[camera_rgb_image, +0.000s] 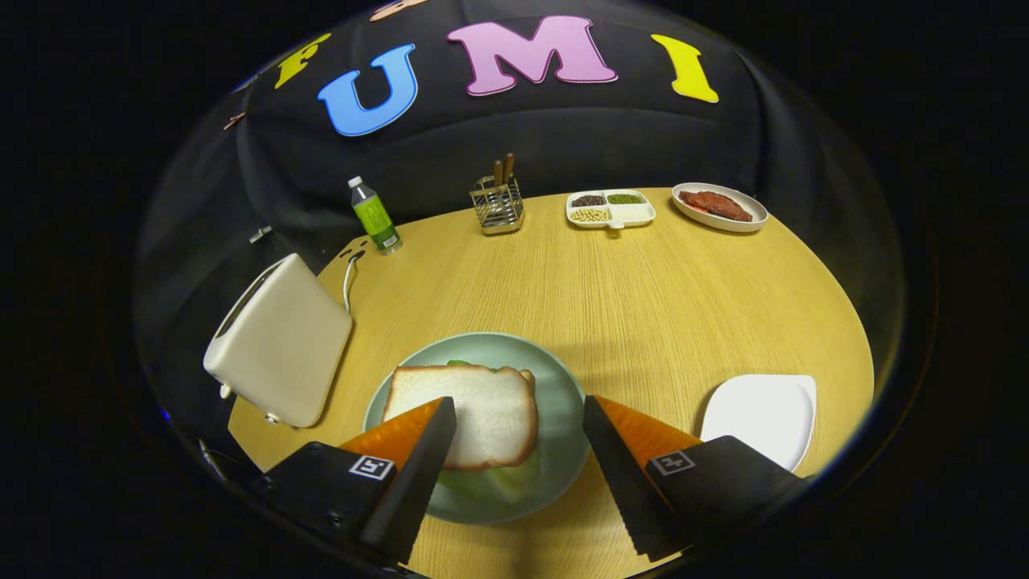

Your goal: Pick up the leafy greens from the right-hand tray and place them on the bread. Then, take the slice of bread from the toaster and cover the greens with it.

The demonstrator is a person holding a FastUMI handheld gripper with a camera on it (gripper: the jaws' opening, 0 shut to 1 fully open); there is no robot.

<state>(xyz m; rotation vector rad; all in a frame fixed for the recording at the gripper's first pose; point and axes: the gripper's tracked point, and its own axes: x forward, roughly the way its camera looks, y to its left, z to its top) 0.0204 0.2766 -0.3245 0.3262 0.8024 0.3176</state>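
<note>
A slice of white bread (470, 410) lies on a pale green plate (563, 418), on top of leafy greens (502, 482) that peek out under its near edge and at its far edge. My gripper (518, 418) hovers just above the plate, open, with nothing between its fingers; the left finger overlaps the bread's near left corner in view. A cream toaster (281, 342) stands to the left of the plate. A white tray (764, 414) sits to the right of the plate, bare.
At the table's far side stand a green bottle (375, 215), a wire cutlery holder (498, 205), a divided dish of beans (611, 209) and an oval plate with meat (722, 207). The toaster's cord (348, 277) runs behind it.
</note>
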